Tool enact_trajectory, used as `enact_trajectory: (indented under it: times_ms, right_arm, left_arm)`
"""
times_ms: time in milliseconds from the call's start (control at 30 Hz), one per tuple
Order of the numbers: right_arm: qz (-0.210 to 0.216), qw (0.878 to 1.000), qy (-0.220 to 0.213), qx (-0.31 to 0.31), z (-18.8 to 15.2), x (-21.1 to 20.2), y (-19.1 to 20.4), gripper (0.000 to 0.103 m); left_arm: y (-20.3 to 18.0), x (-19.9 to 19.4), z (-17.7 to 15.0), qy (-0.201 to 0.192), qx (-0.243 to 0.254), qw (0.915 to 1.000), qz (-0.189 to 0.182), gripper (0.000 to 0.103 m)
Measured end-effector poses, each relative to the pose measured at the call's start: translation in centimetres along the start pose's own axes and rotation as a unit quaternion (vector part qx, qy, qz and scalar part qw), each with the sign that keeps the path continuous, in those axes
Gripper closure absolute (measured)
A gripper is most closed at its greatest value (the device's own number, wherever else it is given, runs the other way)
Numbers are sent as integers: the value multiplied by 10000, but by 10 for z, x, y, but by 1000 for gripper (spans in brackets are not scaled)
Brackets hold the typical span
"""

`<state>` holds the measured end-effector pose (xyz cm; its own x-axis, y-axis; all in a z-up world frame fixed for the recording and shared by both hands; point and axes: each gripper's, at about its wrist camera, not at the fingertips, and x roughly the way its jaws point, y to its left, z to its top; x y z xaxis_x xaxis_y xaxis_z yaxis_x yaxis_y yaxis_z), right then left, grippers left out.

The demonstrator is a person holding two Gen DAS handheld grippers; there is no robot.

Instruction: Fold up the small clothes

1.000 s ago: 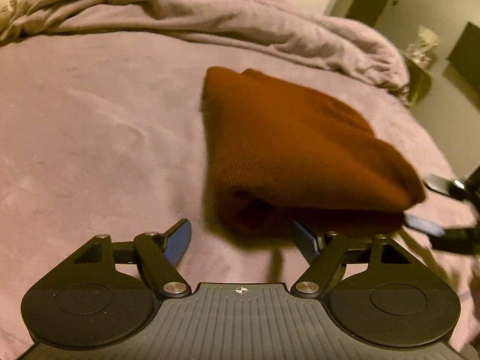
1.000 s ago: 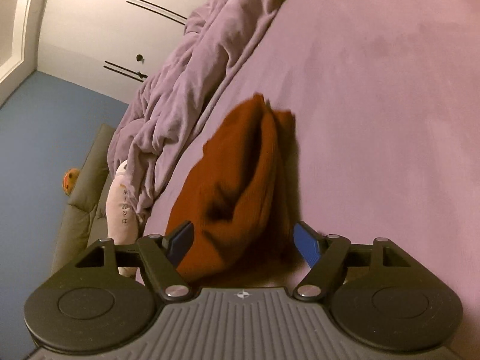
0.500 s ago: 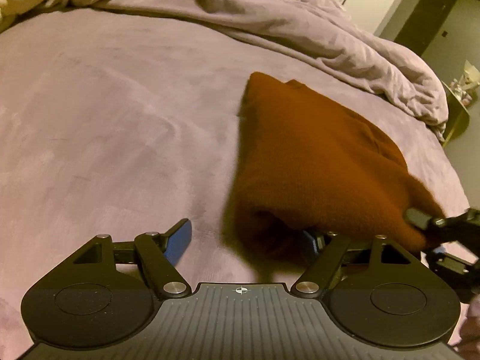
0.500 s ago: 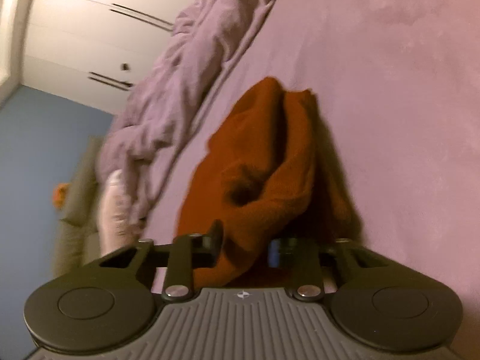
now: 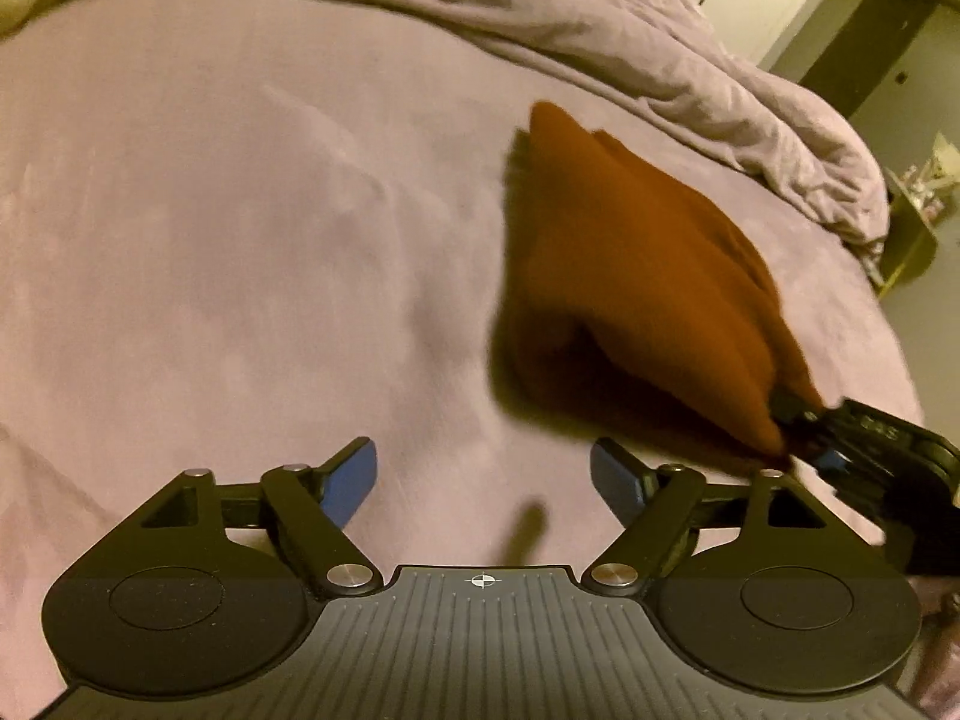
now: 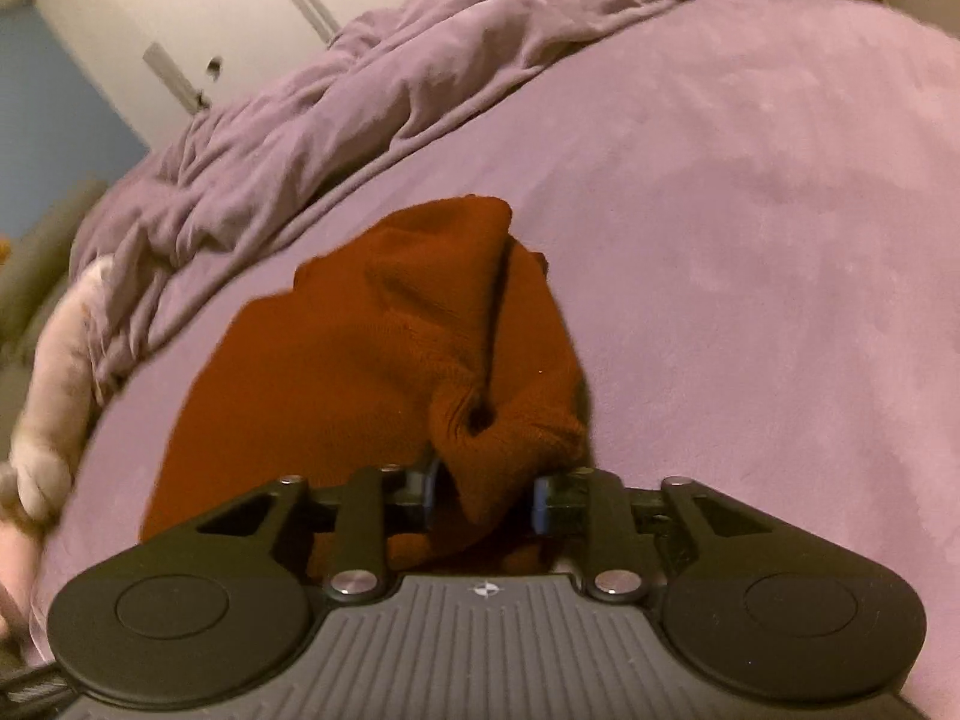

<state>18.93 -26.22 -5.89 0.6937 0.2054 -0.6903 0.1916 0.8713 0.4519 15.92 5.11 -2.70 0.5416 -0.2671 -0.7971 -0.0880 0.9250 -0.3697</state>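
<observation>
A folded rust-brown knit garment [image 5: 636, 276] lies on the mauve bed sheet [image 5: 240, 228], to the right in the left wrist view. My right gripper [image 6: 483, 495] is shut on the near bunched edge of the garment [image 6: 384, 354] and lifts that end off the sheet. It also shows in the left wrist view [image 5: 798, 420], pinching the garment's right corner. My left gripper [image 5: 483, 474] is open and empty, low over the sheet, left of and in front of the garment, apart from it.
A crumpled mauve duvet [image 5: 600, 18] is heaped along the far side of the bed, also in the right wrist view [image 6: 360, 96]. A pale pillow [image 6: 54, 384] lies at the left. A white wardrobe [image 6: 180, 6] stands behind. The bed edge [image 5: 900, 324] drops off at right.
My right gripper closed on the garment's near edge and raised it. My left gripper stayed open and drew back to the left, away from the garment.
</observation>
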Motion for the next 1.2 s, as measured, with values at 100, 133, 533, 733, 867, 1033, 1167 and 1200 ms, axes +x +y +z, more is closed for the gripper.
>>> enact_trajectory:
  times_ms: [100, 133, 533, 733, 867, 1033, 1167, 1200]
  right_arm:
    - [-284, 9989, 48, -374, -5, -19, 9, 64]
    - [-515, 9974, 85, -491, -11, -27, 10, 61]
    - [-671, 9756, 1081, -1787, -93, -95, 33, 14]
    - [-573, 9779, 841, -1829, -69, -111, 66, 4]
    - [-973, 9779, 831, -1650, -51, -110, 76, 4]
    - [-1078, 9772, 810, -1642, -41, -114, 90, 4]
    - [-1248, 9729, 897, -1730, -37, -112, 99, 4]
    - [-1303, 9715, 888, -1770, -36, -110, 102, 4]
  left_arm:
    - [-4, -13, -20, 45, 89, 9999, -31, 7]
    - [-6, -17, -27, 61, 162, 9998, 23, 7]
    - [-29, -45, -37, 135, 911, 9920, 861, 1]
    - [-53, -54, -18, 141, 1316, 9842, 1179, 0]
    - [-59, -63, -9, -16, 1432, 9828, 1166, 0]
    - [-62, -66, 2, -116, 1430, 9828, 1165, 0]
    - [-65, -67, 4, -133, 1503, 9816, 1172, 0]
    - [-65, -68, 4, -131, 1509, 9816, 1160, 0]
